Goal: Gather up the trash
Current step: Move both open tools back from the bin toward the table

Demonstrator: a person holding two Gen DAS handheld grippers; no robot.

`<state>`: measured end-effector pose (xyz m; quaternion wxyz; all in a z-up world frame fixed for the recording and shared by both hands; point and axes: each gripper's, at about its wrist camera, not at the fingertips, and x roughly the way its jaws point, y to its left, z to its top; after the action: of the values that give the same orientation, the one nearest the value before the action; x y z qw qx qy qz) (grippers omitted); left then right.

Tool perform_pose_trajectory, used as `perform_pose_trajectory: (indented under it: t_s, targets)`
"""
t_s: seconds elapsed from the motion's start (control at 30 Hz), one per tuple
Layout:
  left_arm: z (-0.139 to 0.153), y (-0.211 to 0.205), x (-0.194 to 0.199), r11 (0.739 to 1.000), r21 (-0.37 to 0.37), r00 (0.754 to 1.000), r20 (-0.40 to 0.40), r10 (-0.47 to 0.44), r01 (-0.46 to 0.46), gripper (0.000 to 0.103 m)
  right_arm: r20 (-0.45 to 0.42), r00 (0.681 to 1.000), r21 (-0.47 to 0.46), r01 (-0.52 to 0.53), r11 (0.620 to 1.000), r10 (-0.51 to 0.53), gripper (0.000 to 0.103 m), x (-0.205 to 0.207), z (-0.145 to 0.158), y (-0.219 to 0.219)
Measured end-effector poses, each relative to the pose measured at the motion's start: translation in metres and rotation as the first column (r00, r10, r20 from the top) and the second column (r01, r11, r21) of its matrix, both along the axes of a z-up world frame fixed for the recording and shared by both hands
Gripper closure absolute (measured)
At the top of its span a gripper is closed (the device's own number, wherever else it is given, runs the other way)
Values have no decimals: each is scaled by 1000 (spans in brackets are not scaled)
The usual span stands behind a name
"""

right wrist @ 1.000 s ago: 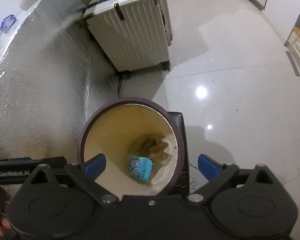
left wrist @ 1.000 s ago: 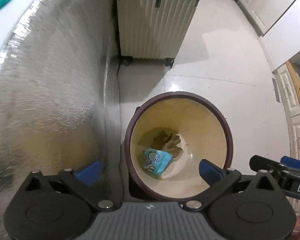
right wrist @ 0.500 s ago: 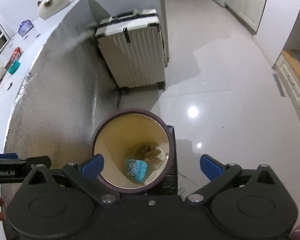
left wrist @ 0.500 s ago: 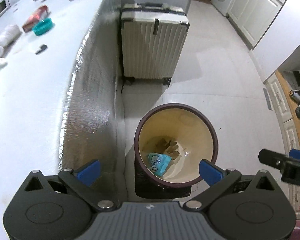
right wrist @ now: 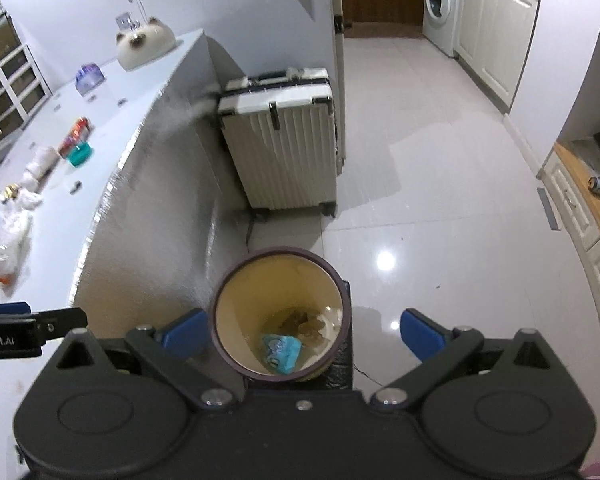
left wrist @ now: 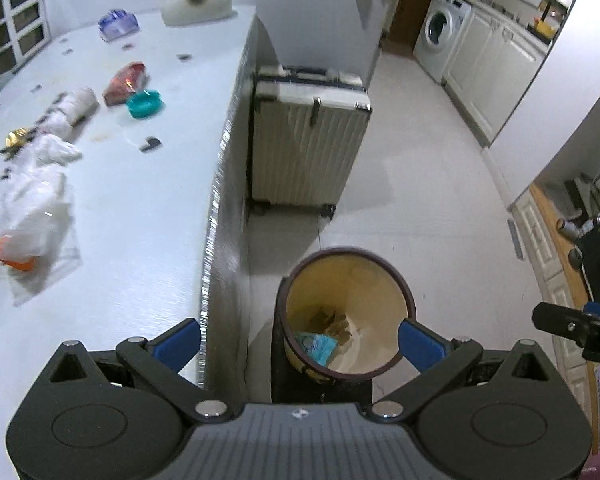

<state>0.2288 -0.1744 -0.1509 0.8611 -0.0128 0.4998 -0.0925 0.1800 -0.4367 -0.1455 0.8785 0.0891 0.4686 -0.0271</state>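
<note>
A round bin (left wrist: 404, 292) (right wrist: 228, 292) with a dark rim and cream inside stands on the floor beside the white counter. Inside it lie a blue wrapper (left wrist: 315, 346) (right wrist: 281, 349) and brown scraps (left wrist: 334, 320) (right wrist: 306, 322). My left gripper (left wrist: 298, 340) hangs open high above the bin, nothing between its blue pads. My right gripper (right wrist: 302, 334) is open too, above the bin, also empty. On the counter lie a clear plastic bag with something orange (left wrist: 32, 216) (right wrist: 8, 248), crumpled white plastic (left wrist: 56, 148), a red packet (left wrist: 126, 82) (right wrist: 74, 136) and a teal dish (left wrist: 145, 104) (right wrist: 79, 155).
A cream ribbed suitcase (left wrist: 308, 140) (right wrist: 284, 148) stands against the counter's end behind the bin. A cat-shaped white object (left wrist: 198, 0) (right wrist: 144, 42) sits at the counter's far end. White cabinets and a washing machine (left wrist: 440, 30) (right wrist: 440, 4) line the right. Glossy floor (right wrist: 440, 220) lies open.
Both grippers have risen well away from the bin, which now looks smaller. The counter top with its litter has come into view. Both stay open and empty.
</note>
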Motion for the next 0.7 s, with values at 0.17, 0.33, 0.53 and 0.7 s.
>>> perform_pose_trajectory:
  t_s: [0.17, 0.33, 0.53, 0.7]
  targets:
    - [28, 29, -17, 1000, -17, 997, 71, 24, -22, 0, 70, 997, -10, 16, 1000, -15, 0, -12, 30, 14]
    - [51, 60, -30, 999, -22, 991, 128, 35, -32, 0, 142, 990, -9, 21, 1000, -19, 0, -23, 55, 39]
    - [75, 112, -44, 998, -36, 981, 188, 50, -44, 0, 210, 978, -11, 9, 1000, -6, 0, -31, 76, 91]
    - [92, 164, -50, 997, -48, 971, 231, 68, -59, 0, 262, 965, -10, -14, 1000, 16, 0, -35, 92, 145]
